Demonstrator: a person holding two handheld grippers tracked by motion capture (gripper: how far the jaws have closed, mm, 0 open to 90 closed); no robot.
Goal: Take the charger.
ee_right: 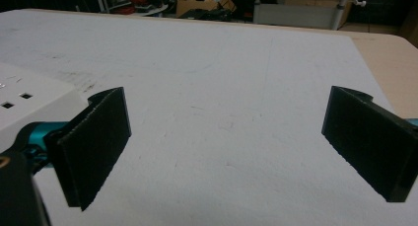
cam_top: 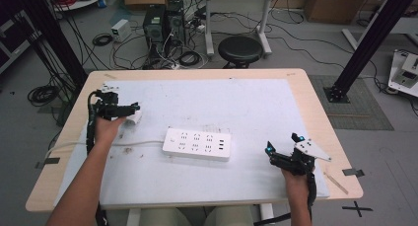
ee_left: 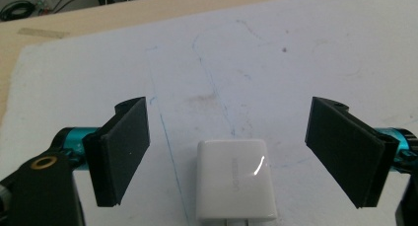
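Note:
A white power strip (cam_top: pixel 197 143) lies in the middle of the white mat (cam_top: pixel 236 102), and its cable (cam_top: pixel 140 143) trails off to the left. At the mat's left, a small white plug adapter (cam_top: pixel 134 118) lies flat. My left gripper (cam_top: pixel 129 111) is open around the adapter (ee_left: pixel 235 186), which sits low between the two pads (ee_left: pixel 123 152) with clear gaps on both sides. Near the table's front right corner my right gripper (cam_top: pixel 282 143) is open over bare mat with nothing between its pads (ee_right: pixel 96 142). One end of the power strip (ee_right: pixel 29 100) shows to the left in the right gripper view.
The mat covers most of a wooden table (cam_top: pixel 318 107), leaving a bare wood border. Beyond the far edge stand a black stool (cam_top: pixel 240 48), computer towers (cam_top: pixel 162 23) and tangled floor cables. Black frame posts (cam_top: pixel 365 43) rise on both sides.

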